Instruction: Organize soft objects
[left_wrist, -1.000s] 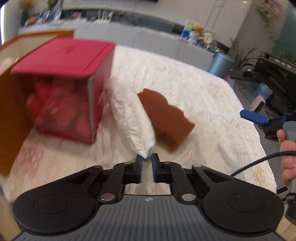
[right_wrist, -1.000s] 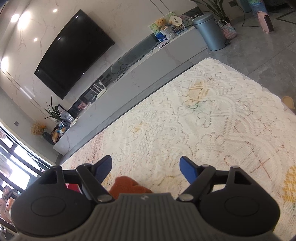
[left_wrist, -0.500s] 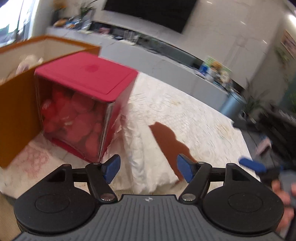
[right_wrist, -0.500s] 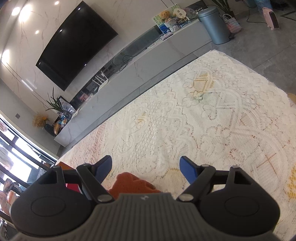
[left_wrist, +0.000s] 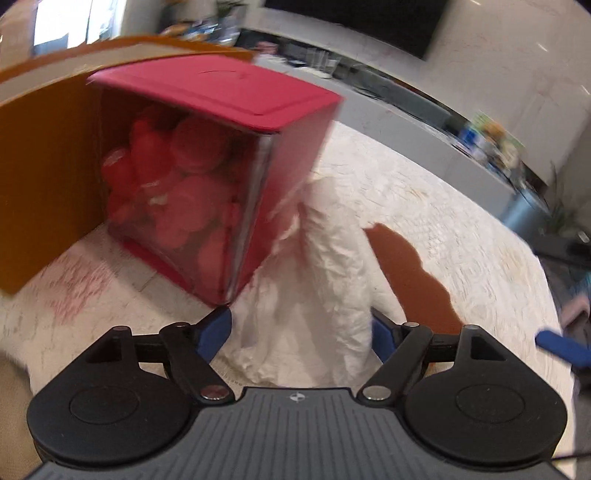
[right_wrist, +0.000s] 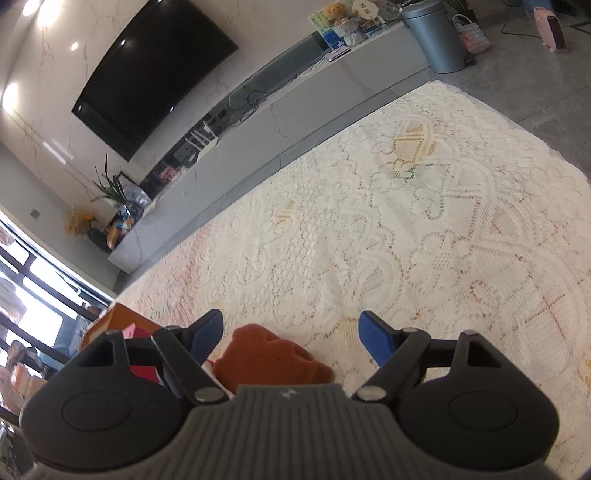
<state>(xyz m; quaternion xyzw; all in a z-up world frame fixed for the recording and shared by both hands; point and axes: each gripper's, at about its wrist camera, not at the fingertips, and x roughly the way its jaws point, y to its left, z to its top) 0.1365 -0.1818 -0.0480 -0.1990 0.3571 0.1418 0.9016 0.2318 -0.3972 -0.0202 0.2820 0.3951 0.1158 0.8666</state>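
A white crinkled soft pack (left_wrist: 314, 295) lies on the lace cloth, leaning against a clear box with a red lid (left_wrist: 207, 177) full of pink soft pieces. My left gripper (left_wrist: 299, 334) is open, its blue fingertips (left_wrist: 216, 332) on either side of the pack's near end without pressing it. A brown soft piece (left_wrist: 417, 273) lies just right of the pack. My right gripper (right_wrist: 291, 330) is open above the cloth, and the brown piece (right_wrist: 273, 358) shows low between its fingers, not gripped.
An orange open box (left_wrist: 44, 177) stands left of the red-lidded box. The lace-covered table (right_wrist: 406, 221) stretches far and right of the right gripper. One blue finger of the right gripper (left_wrist: 561, 347) shows at the left view's right edge. A TV console lies beyond.
My left gripper went from shut to wide open and sank closer, so the white pack's end now sits between its fingers. The right gripper stayed about where it was.
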